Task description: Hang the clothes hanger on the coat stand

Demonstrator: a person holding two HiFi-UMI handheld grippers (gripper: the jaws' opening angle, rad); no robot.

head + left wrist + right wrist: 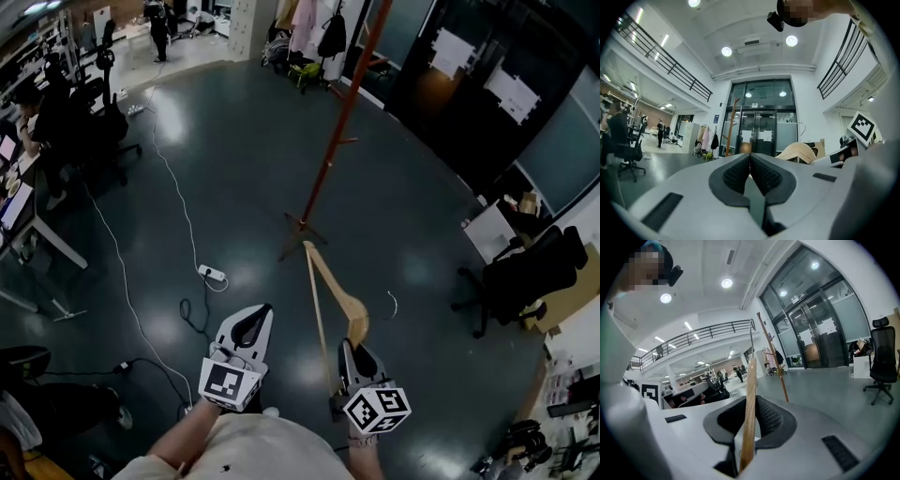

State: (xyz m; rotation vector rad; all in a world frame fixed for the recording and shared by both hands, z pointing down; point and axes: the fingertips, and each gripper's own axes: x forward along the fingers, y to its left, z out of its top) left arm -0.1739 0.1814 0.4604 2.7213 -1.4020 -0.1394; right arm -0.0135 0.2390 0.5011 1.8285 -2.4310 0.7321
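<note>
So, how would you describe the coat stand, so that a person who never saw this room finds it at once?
Look at the wide dark glossy floor in front of the dark glass doors. Near its middle stands a tall, thin reddish-brown wooden coat stand on splayed feet. Unlike the rack with hanging clothes behind it, its short pegs are bare.

Dim, fisheye-warped views; bright ceiling lights [726,51], dark vignetted corners.
</note>
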